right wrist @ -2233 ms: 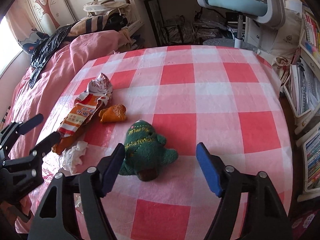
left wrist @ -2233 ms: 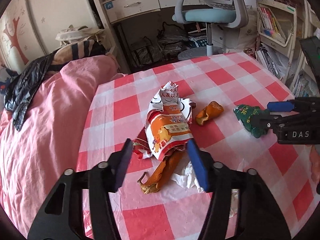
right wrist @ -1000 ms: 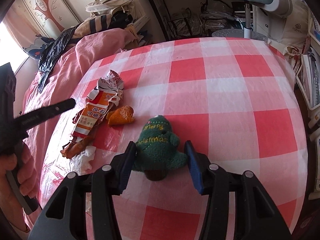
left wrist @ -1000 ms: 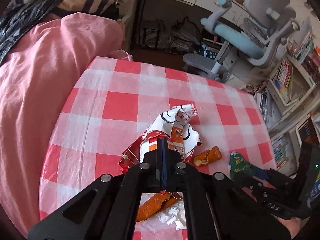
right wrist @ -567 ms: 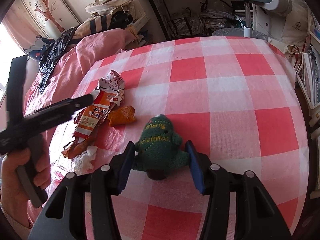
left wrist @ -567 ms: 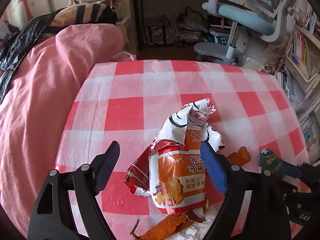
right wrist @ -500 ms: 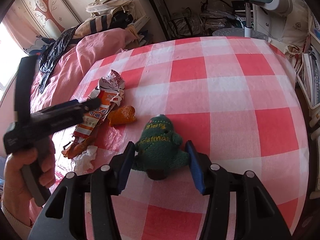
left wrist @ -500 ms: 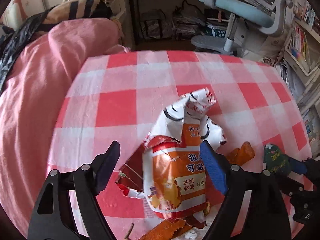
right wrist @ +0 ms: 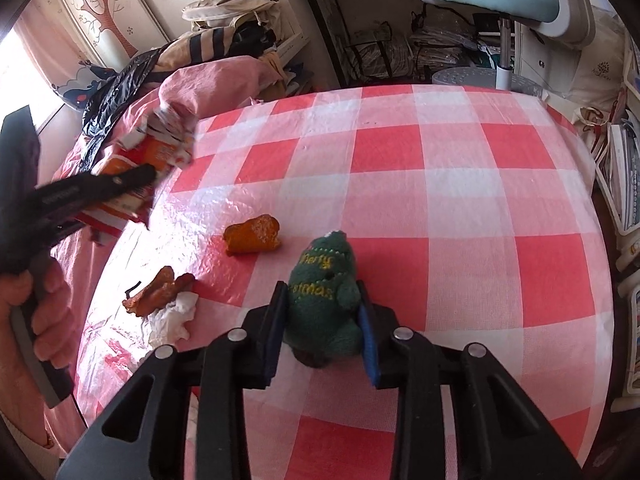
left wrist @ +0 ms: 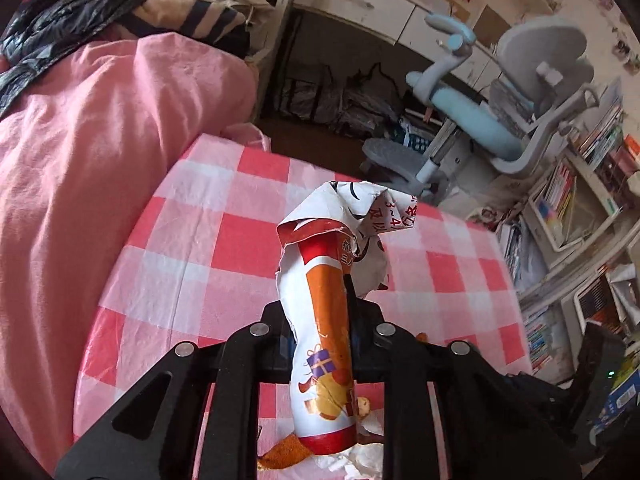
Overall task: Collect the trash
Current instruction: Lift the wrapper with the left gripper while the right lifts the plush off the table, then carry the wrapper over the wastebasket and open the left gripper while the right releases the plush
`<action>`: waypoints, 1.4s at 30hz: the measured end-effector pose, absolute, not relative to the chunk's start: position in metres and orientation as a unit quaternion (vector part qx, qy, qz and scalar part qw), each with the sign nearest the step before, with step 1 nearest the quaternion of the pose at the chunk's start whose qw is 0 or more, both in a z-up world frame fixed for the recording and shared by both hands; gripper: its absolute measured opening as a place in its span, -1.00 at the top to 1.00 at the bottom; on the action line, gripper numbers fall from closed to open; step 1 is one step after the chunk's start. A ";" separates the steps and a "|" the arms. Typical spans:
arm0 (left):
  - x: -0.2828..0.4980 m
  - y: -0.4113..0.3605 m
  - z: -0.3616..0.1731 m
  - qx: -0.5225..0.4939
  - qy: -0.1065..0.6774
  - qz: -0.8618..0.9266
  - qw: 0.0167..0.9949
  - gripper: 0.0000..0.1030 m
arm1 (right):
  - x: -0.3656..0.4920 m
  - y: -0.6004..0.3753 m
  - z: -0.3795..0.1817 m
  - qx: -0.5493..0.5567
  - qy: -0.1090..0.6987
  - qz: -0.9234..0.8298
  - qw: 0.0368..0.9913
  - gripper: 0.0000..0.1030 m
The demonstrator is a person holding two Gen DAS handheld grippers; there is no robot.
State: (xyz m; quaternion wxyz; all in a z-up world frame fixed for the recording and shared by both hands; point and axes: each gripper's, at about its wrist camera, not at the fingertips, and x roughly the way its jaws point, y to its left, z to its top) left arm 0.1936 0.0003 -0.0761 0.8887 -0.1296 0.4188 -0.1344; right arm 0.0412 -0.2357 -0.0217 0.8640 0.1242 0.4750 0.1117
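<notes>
My left gripper (left wrist: 320,312) is shut on a crumpled orange, white and red snack wrapper (left wrist: 326,320) and holds it lifted above the checked table (left wrist: 208,248). The same wrapper (right wrist: 152,160) shows raised at the left in the right wrist view, pinched by the left gripper (right wrist: 136,178). My right gripper (right wrist: 322,320) is shut on a green plush Christmas tree (right wrist: 324,292) that sits on the table (right wrist: 440,200). An orange crumpled scrap (right wrist: 252,235), a brown-orange torn piece (right wrist: 158,290) and a white tissue (right wrist: 172,316) lie on the cloth to its left.
A pink duvet bed (left wrist: 80,140) borders the table's left side, with a black jacket (left wrist: 52,20) on it. A blue-grey office chair (left wrist: 500,120) and desk drawers (left wrist: 360,4) stand beyond the far edge. Bookshelves (left wrist: 580,200) are at the right.
My left gripper closed on the snack wrapper and lifted it off the table, uncovering the brown-orange piece. My right gripper tightened on the green plush tree.
</notes>
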 end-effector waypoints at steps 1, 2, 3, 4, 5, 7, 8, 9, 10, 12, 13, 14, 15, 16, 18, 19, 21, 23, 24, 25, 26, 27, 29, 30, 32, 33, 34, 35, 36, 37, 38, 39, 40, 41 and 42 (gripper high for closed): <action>0.189 0.004 -0.069 -0.134 0.410 -0.135 0.892 0.66 | 0.041 -0.235 -0.021 0.120 0.474 0.112 0.865 0.37; 0.183 0.007 -0.063 -0.137 0.401 -0.133 0.896 0.66 | 0.040 -0.234 -0.020 0.116 0.473 0.111 0.866 0.37; 0.179 0.009 -0.058 -0.139 0.395 -0.131 0.899 0.65 | 0.040 -0.234 -0.020 0.115 0.472 0.110 0.867 0.37; 0.175 0.012 -0.054 -0.140 0.392 -0.130 0.900 0.65 | 0.039 -0.235 -0.019 0.115 0.471 0.108 0.868 0.37; 0.171 0.015 -0.053 -0.141 0.391 -0.127 0.901 0.65 | 0.039 -0.236 -0.018 0.116 0.470 0.106 0.869 0.37; 0.162 0.018 -0.052 -0.136 0.394 -0.124 0.901 0.65 | 0.037 -0.239 -0.016 0.119 0.465 0.103 0.871 0.37; 0.158 0.020 -0.052 -0.134 0.396 -0.122 0.900 0.65 | 0.036 -0.239 -0.015 0.120 0.463 0.102 0.872 0.37; 0.153 0.022 -0.053 -0.132 0.398 -0.121 0.900 0.65 | 0.034 -0.239 -0.013 0.121 0.461 0.101 0.873 0.37; 0.149 0.024 -0.053 -0.131 0.400 -0.119 0.899 0.64 | 0.032 -0.240 -0.011 0.122 0.459 0.101 0.874 0.37; 0.138 0.028 -0.053 -0.126 0.403 -0.118 0.899 0.64 | 0.028 -0.240 -0.009 0.123 0.454 0.102 0.876 0.37; 0.133 0.030 -0.053 -0.123 0.402 -0.118 0.900 0.64 | 0.024 -0.239 -0.006 0.124 0.451 0.103 0.878 0.37; 0.127 0.031 -0.052 -0.120 0.401 -0.117 0.900 0.64 | 0.022 -0.239 -0.004 0.126 0.448 0.104 0.879 0.37; 0.120 0.033 -0.051 -0.117 0.399 -0.118 0.902 0.64 | 0.018 -0.238 -0.001 0.128 0.445 0.106 0.880 0.37; 0.114 0.035 -0.050 -0.115 0.398 -0.117 0.903 0.64 | 0.012 -0.236 0.004 0.130 0.440 0.110 0.882 0.37; 0.099 0.039 -0.049 -0.114 0.396 -0.117 0.903 0.64 | 0.002 -0.234 0.012 0.130 0.430 0.116 0.886 0.37; 0.092 0.041 -0.048 -0.115 0.396 -0.118 0.904 0.64 | -0.004 -0.232 0.017 0.131 0.424 0.121 0.888 0.37; 0.073 0.045 -0.047 -0.114 0.394 -0.118 0.904 0.64 | -0.018 -0.227 0.027 0.131 0.411 0.132 0.892 0.37; 0.055 0.050 -0.046 -0.112 0.393 -0.117 0.905 0.64 | -0.031 -0.220 0.037 0.129 0.398 0.143 0.897 0.37; 0.045 0.052 -0.045 -0.111 0.392 -0.116 0.906 0.64 | -0.037 -0.216 0.040 0.127 0.391 0.150 0.899 0.37; 0.036 0.053 -0.044 -0.110 0.390 -0.115 0.907 0.64 | -0.041 -0.213 0.043 0.126 0.386 0.154 0.901 0.37; 0.028 0.055 -0.043 -0.109 0.387 -0.114 0.908 0.64 | -0.047 -0.208 0.044 0.126 0.382 0.160 0.901 0.37; 0.020 0.057 -0.041 -0.108 0.384 -0.112 0.910 0.64 | -0.053 -0.204 0.044 0.126 0.380 0.166 0.901 0.37; 0.007 0.061 -0.038 -0.109 0.377 -0.109 0.913 0.63 | -0.068 -0.194 0.044 0.119 0.376 0.178 0.901 0.37; 0.001 0.063 -0.037 -0.109 0.375 -0.108 0.914 0.63 | -0.074 -0.188 0.044 0.111 0.375 0.183 0.902 0.37; -0.009 0.065 -0.036 -0.109 0.371 -0.106 0.916 0.63 | -0.091 -0.174 0.045 0.086 0.370 0.196 0.904 0.37; -0.014 0.065 -0.035 -0.108 0.370 -0.105 0.917 0.63 | -0.098 -0.169 0.045 0.075 0.368 0.201 0.905 0.37; -0.017 0.065 -0.035 -0.105 0.369 -0.104 0.918 0.63 | -0.105 -0.163 0.045 0.065 0.366 0.208 0.905 0.37; -0.022 0.064 -0.035 -0.103 0.368 -0.102 0.919 0.63 | -0.112 -0.157 0.044 0.056 0.365 0.215 0.904 0.37; -0.027 0.063 -0.034 -0.100 0.366 -0.101 0.920 0.63 | -0.119 -0.153 0.043 0.048 0.365 0.220 0.903 0.37; -0.031 0.063 -0.034 -0.097 0.364 -0.100 0.921 0.63 | -0.125 -0.148 0.042 0.041 0.366 0.226 0.902 0.37; -0.034 0.063 -0.033 -0.095 0.362 -0.099 0.922 0.63 | -0.132 -0.144 0.040 0.034 0.368 0.232 0.900 0.37; -0.036 0.062 -0.032 -0.093 0.359 -0.097 0.923 0.63 | -0.137 -0.141 0.038 0.029 0.369 0.236 0.898 0.37; -0.039 0.062 -0.031 -0.091 0.357 -0.096 0.925 0.63 | -0.144 -0.136 0.036 0.022 0.372 0.242 0.896 0.37; -0.042 0.061 -0.030 -0.090 0.355 -0.096 0.926 0.63 | -0.150 -0.134 0.034 0.017 0.373 0.246 0.894 0.37; -0.044 0.061 -0.029 -0.089 0.353 -0.095 0.927 0.63 | -0.154 -0.130 0.032 0.013 0.375 0.250 0.893 0.37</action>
